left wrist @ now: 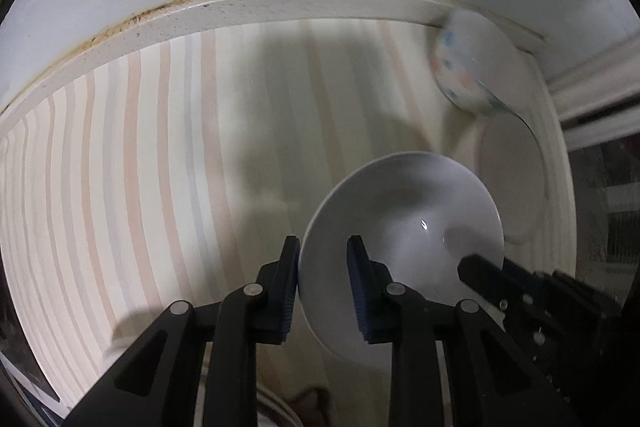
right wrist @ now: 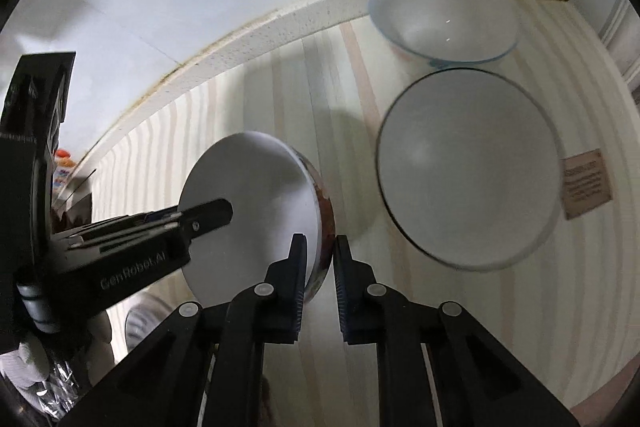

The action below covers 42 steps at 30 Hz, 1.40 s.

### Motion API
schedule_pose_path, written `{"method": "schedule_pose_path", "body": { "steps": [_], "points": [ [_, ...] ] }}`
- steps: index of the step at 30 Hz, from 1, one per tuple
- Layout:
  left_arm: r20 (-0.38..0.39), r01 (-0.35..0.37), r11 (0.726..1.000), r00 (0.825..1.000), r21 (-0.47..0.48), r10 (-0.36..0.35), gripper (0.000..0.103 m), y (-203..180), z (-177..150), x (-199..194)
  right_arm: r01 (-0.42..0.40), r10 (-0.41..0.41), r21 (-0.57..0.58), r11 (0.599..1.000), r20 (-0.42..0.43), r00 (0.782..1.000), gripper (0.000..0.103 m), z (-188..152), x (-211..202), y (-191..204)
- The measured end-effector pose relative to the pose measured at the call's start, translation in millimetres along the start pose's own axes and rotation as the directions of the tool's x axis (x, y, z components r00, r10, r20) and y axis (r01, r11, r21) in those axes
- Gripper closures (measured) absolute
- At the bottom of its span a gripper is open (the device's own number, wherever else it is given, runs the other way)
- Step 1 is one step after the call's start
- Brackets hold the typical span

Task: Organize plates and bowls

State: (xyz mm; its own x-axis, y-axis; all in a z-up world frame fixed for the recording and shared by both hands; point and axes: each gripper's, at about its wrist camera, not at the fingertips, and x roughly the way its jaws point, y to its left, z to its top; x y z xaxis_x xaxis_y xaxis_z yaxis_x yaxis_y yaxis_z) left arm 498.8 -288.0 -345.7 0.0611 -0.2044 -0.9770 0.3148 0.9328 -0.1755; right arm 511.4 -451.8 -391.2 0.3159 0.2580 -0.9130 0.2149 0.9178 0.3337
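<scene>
A small white bowl point(left wrist: 404, 223) with a reddish-brown outside point(right wrist: 256, 199) is held tilted above the striped counter point(left wrist: 140, 167). My left gripper point(left wrist: 323, 259) straddles its left rim; the outer pad touches the wall, the inner pad stands a little off it. My right gripper point(right wrist: 321, 251) pinches the opposite rim between nearly closed fingers. A white plate with a dark rim point(right wrist: 468, 167) lies flat to the right. A speckled bowl with a blue rim point(right wrist: 444, 15) stands behind it, and shows blurred in the left wrist view point(left wrist: 464, 63).
A white wall and raised cream backsplash point(left wrist: 280, 7) bound the counter at the back. A brown label point(right wrist: 586, 183) lies right of the plate. A window frame point(left wrist: 592, 83) is at the far right. Bags and clutter point(right wrist: 64, 187) sit at the left end.
</scene>
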Motion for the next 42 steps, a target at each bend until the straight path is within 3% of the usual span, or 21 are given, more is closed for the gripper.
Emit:
{"method": "schedule_pose_path", "body": {
  "steps": [8,17,34,42],
  "points": [
    [-0.014,0.012,0.999,1.000,0.052,-0.012,0.081,-31.3,-64.6,-11.9,-0.002,0.002,-0.015,1.000,-0.025,1.000,0.088,-57.1,-38.3,-21.4],
    [-0.081,0.019,0.998,0.997,0.060,-0.014,0.081,-48.3,-96.1,13.4,0.004,-0.003,0.021,1.000,-0.084,0.996,0.088,-110.0,-39.1,-49.4],
    [-0.122,-0.013,0.995,0.992,0.103,0.026,0.081,-73.7,-103.5,36.7,0.008,0.001,0.063,0.998,-0.148,0.989,0.088,-121.3,-17.6,-73.4],
    [-0.147,-0.026,0.996,0.988,0.089,0.039,0.081,-74.2,-102.7,26.8,-0.042,0.062,0.110,0.993,-0.179,0.982,0.086,-117.4,-15.2,-85.3]
  ]
}}
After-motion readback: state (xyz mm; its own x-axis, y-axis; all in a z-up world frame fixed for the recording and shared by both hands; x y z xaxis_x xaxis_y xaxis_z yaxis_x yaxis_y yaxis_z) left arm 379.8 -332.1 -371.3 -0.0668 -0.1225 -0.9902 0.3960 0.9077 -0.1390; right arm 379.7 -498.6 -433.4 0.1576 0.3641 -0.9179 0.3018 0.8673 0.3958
